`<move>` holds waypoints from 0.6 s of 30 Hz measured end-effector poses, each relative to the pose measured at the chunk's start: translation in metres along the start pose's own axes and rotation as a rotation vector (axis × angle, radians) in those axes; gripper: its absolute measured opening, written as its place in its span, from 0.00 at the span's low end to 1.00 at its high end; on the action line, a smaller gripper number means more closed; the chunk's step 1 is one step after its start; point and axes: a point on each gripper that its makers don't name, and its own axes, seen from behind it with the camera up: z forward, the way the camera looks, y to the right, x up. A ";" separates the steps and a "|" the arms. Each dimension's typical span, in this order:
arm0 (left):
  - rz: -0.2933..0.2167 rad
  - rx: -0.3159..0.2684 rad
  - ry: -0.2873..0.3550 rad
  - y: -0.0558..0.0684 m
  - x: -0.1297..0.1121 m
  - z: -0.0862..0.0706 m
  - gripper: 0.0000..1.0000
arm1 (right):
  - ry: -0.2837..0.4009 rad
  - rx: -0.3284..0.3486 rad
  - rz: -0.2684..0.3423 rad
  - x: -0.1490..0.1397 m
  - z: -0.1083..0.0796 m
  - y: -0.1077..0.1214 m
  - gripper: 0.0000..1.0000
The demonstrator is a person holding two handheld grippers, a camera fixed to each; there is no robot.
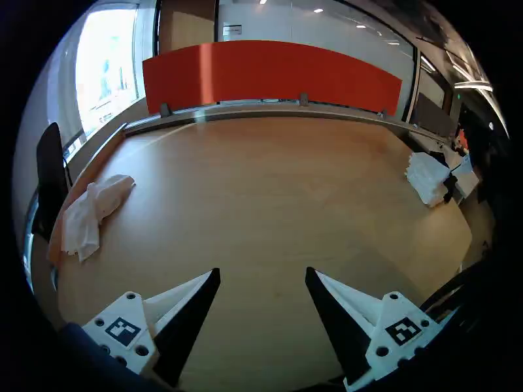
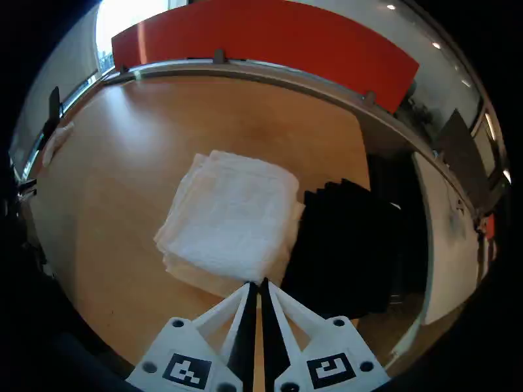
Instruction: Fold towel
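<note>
In the left gripper view, a loose towel [image 1: 95, 212] lay crumpled at the far left edge of the desk [image 1: 274, 196], just beside a black chair [image 1: 49, 176]. It was bunched, with one end trailing toward the desk edge, so by my reading it was the piece not yet folded.

The middle of the desk was bare wood up to the red screen [image 1: 271, 72] along its back. Your left tongs [image 1: 261, 281] hung over that bare stretch with the fingers spread wide and nothing between them. They were well apart from the loose towel.

At the far right of that view sat a folded stack [image 1: 428, 176] of white towels, close to the desk's right edge.

In the right gripper view you had that stack directly ahead, squared up and several layers deep, with a dark shape [image 2: 350, 242] just beside it on the right. Your right tongs [image 2: 260, 287] were closed tip to tip at the stack's near edge. I could see no cloth pinched between them, though I could not tell whether the tips touched the bottom layer.

As I judged it, several towels were done and stacked, and at least the crumpled one on the left was left to do. Neither pair of tongs was gripping cloth. The next job looked like crossing to the loose towel and bringing it onto the bare wood.
</note>
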 end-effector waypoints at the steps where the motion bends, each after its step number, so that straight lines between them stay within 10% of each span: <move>1: 0.001 0.001 0.000 0.000 0.000 0.000 0.97 | -0.003 -0.002 0.004 -0.002 0.001 0.001 0.04; 18: 0.004 0.005 -0.007 -0.002 -0.001 0.001 0.97 | -0.044 -0.011 0.034 -0.027 0.014 0.002 0.04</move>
